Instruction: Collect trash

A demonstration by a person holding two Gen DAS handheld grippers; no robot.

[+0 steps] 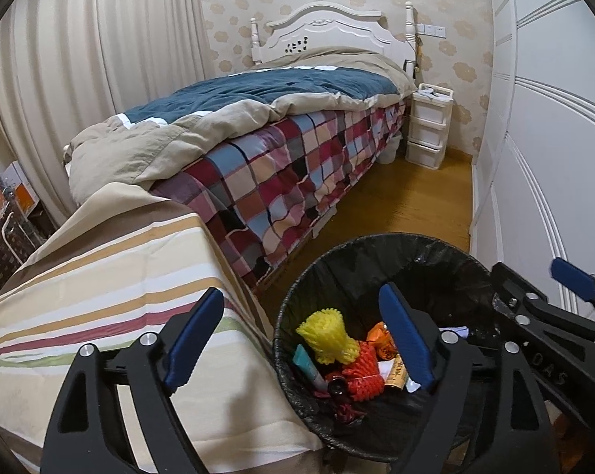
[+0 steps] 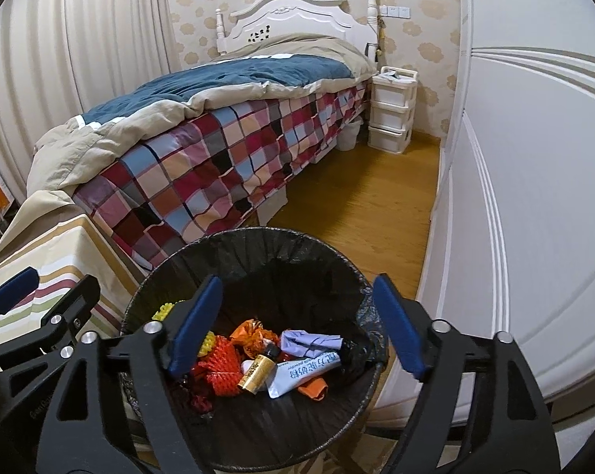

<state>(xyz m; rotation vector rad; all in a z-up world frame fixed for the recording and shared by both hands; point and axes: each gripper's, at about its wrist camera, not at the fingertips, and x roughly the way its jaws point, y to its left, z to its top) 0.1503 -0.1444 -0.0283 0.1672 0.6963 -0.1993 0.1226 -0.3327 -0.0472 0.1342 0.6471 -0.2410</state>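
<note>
Bedroom floor: both claws gape over trash bin (image 2: 254,245).

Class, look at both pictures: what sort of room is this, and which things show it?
Most likely a bedroom in a home: a made bed with a white headboard, a small drawer unit beside it, and tall white wardrobe doors.

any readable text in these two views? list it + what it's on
"DAS": embossed on the right gripper body, left wrist view.
Blue print on the white tube in the trash bin: Chinese characters, too blurred to read.
Dark print on the gold bottle: unreadable.
Embossed lettering on the left gripper body, right wrist view: too faint to read.
Orange wrapper: no legible print.
</note>
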